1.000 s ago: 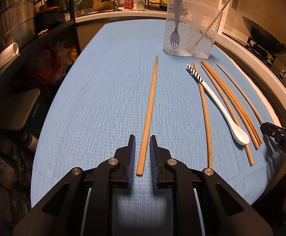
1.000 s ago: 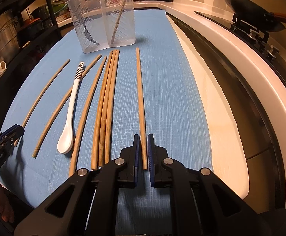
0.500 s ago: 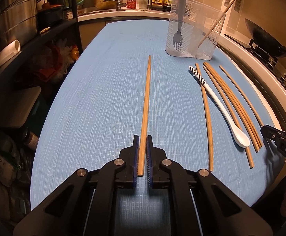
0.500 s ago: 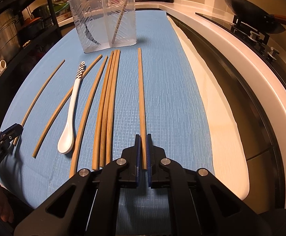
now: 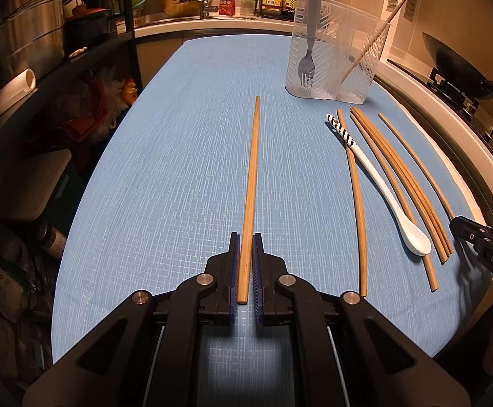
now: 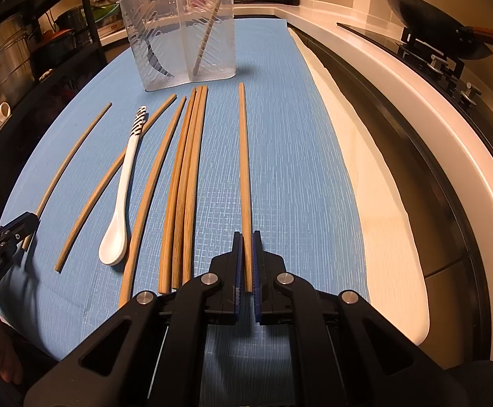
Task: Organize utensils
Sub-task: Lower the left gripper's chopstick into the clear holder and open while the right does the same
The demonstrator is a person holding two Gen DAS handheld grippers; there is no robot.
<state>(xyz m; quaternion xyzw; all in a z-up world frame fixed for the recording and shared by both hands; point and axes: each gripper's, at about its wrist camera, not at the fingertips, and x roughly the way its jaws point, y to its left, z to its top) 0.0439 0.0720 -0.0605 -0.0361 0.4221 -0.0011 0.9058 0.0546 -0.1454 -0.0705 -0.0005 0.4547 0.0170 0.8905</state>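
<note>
My left gripper (image 5: 245,237) is shut on the near end of a wooden chopstick (image 5: 251,183) that points away over the blue mat. My right gripper (image 6: 245,235) is shut on another wooden chopstick (image 6: 244,169). Several loose chopsticks (image 6: 185,186) and a white spoon with a striped handle (image 6: 124,196) lie on the mat between the two grippers; the spoon also shows in the left wrist view (image 5: 378,183). A clear plastic utensil holder (image 5: 336,51) stands at the far end with a fork and one chopstick inside; it also shows in the right wrist view (image 6: 182,30).
The blue mat (image 5: 178,169) covers the counter. A black shelf with steel pots (image 5: 26,34) stands to the left. A wok on a stove (image 6: 432,30) is to the right, past a white counter edge (image 6: 415,108). Bottles and a sink (image 5: 226,0) are at the back.
Both grippers have closed from slightly open onto their chopsticks. The left chopstick has straightened between the jaws. Both grippers stay low over the mat.
</note>
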